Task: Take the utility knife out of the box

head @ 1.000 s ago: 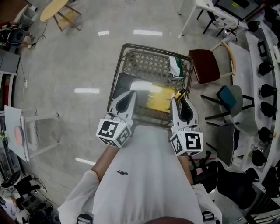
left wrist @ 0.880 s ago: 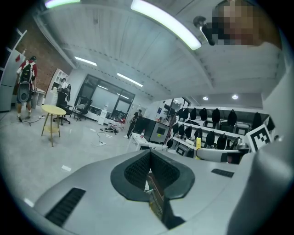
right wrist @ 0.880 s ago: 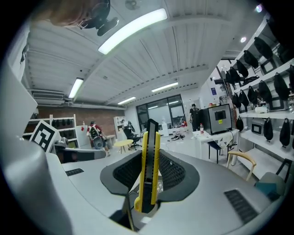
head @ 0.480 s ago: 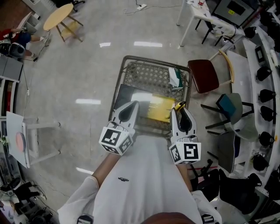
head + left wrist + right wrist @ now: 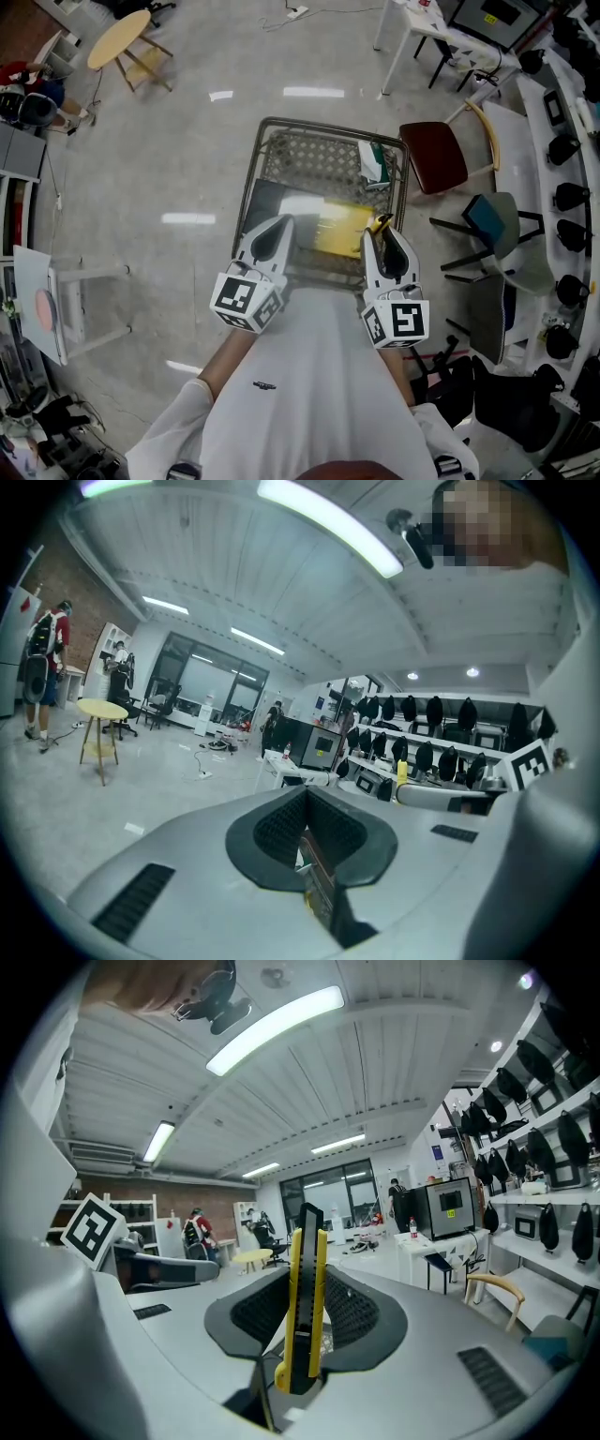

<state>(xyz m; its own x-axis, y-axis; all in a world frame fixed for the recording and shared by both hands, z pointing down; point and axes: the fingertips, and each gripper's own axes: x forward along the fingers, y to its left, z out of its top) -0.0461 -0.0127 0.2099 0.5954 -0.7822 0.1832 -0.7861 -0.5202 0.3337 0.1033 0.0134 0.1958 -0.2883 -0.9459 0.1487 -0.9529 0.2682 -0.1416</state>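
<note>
Pinching utility knife (image 5: 305, 1241) upright in right gripper (image 5: 382, 230), I reckon to hold it clear of wire basket (image 5: 251, 178); left gripper (image 5: 306, 808) idle, jaws pressed together

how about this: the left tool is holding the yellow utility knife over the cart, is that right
Not quite. The yellow utility knife is clamped in the right tool, not the left one, as the right gripper view shows. It is held over the cart.
</note>
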